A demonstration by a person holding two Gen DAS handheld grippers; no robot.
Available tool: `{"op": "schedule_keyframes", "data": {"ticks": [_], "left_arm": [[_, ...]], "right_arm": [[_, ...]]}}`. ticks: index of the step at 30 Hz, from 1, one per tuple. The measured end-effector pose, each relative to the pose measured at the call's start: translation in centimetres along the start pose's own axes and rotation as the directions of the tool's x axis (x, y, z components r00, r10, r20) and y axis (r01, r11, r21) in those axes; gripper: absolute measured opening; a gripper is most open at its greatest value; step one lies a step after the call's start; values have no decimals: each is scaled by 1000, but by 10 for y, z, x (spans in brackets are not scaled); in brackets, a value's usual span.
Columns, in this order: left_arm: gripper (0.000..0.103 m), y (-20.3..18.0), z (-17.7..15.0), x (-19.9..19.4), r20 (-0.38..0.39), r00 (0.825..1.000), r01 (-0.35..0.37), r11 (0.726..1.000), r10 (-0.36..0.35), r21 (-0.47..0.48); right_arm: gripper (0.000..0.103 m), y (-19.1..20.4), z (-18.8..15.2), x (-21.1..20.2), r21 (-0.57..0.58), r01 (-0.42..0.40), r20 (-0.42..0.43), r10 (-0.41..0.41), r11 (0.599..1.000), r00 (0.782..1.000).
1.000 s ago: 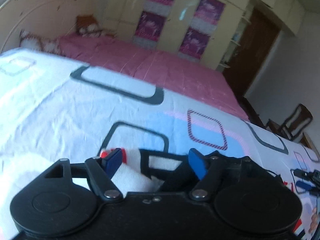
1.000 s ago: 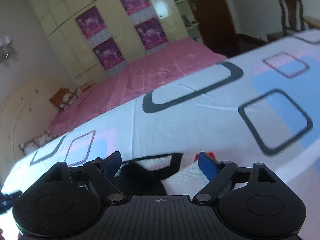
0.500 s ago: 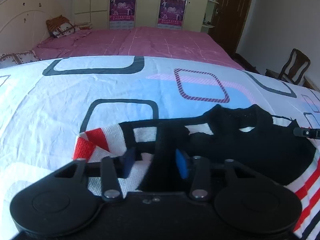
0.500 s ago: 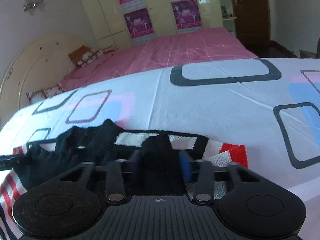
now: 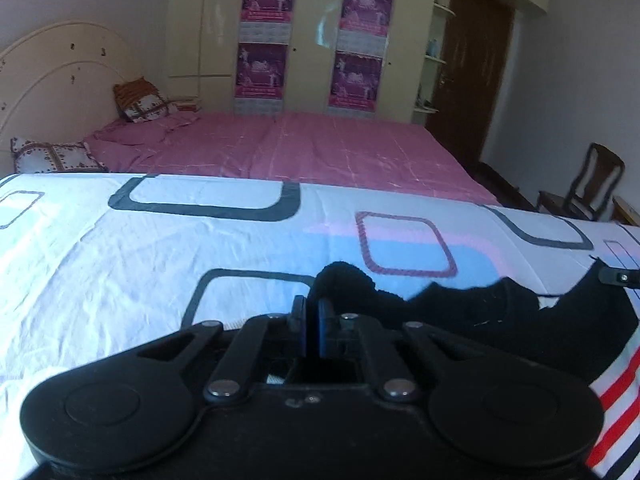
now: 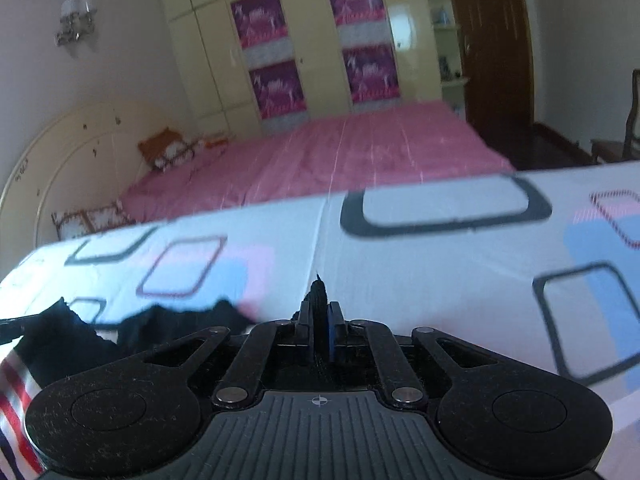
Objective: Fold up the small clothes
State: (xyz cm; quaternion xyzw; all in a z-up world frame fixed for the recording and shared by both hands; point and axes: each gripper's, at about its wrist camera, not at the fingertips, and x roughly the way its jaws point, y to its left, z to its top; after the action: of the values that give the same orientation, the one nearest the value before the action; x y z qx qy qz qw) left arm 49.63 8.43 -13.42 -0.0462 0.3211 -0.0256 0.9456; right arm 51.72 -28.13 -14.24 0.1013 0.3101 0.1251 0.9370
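A small knit garment [image 5: 480, 320], black with red and white stripes [image 5: 616, 396], lies on the patterned sheet. In the left wrist view my left gripper [image 5: 312, 309] is shut on a bunched black edge of it, and the rest spreads away to the right. In the right wrist view my right gripper [image 6: 319, 313] is shut on another black edge of the garment [image 6: 80, 340], which trails off to the left with its stripes [image 6: 16, 396] at the frame's corner. The fabric hangs stretched between the two grippers. The right gripper's tip [image 5: 618, 278] shows at the far right of the left view.
The white sheet [image 5: 120, 272] with blue, pink and black squares covers the work surface. Behind it is a pink bed [image 5: 320, 148] with pillows [image 5: 140, 104], then a wardrobe with purple posters [image 5: 264, 40]. A wooden chair [image 5: 592, 184] and a dark door [image 5: 472, 64] stand at the right.
Both grippers went from open around the garment's edge to shut on its black fabric. Both views rolled level and the pinched edges rose off the sheet.
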Motion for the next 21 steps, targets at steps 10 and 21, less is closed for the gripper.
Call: {"op": "schedule_keyframes", "data": {"ticks": [10,21], "left_arm": [[10,-1,-23,29,-81,993,-88,996,90,28],[69,1,-19,9,-43,993,-109,993,111,49]], "right_arm": [[6,-17,-27,37,31,73,-110,-70,997,991],[66,-9,-16,4,58,53,-10,-52,997,999]]}}
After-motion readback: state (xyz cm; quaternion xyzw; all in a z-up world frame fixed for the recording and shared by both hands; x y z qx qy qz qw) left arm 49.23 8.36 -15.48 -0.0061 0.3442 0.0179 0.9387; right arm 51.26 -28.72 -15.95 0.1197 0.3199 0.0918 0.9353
